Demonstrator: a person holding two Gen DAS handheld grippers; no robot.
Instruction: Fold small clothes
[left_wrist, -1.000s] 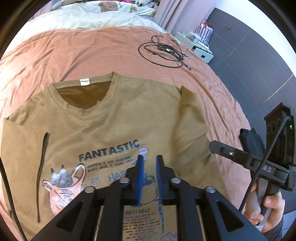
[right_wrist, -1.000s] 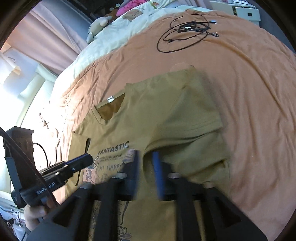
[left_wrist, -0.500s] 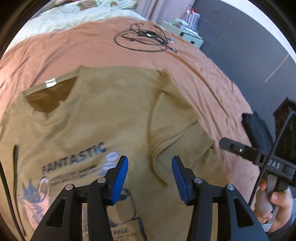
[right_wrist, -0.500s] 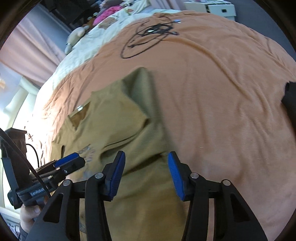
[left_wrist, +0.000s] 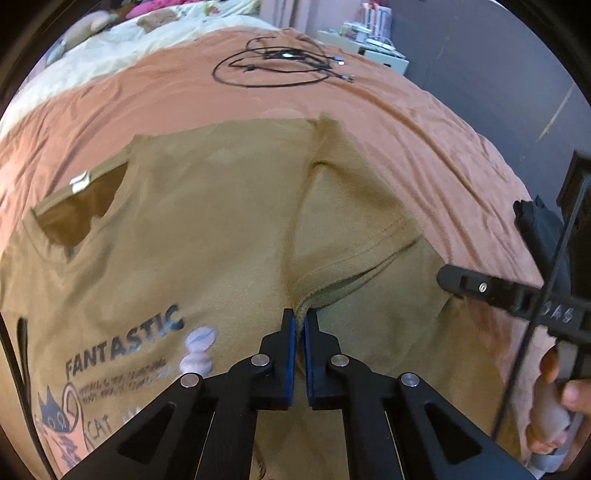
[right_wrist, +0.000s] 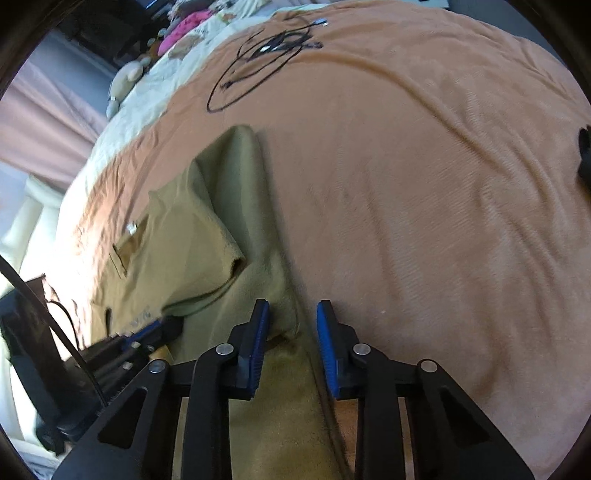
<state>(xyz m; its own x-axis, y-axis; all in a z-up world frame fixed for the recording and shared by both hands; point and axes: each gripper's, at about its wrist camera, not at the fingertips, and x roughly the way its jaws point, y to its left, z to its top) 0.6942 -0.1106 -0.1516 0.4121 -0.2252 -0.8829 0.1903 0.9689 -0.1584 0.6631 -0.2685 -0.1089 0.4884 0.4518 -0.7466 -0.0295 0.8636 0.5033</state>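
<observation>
An olive T-shirt (left_wrist: 207, 236) lay front-up on the bed (right_wrist: 424, 184), one sleeve folded in. Left gripper (left_wrist: 300, 325) pinched its hem; right gripper (right_wrist: 291, 317) was closing around the shirt's edge. Most folding remained.

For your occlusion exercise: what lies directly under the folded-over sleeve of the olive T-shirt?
Under the sleeve lies the T-shirt body's front, visible around it; the part beneath is covered. The left gripper pinches the sleeve's hem there. The orange blanket underlies everything, hidden below the shirt.
</observation>
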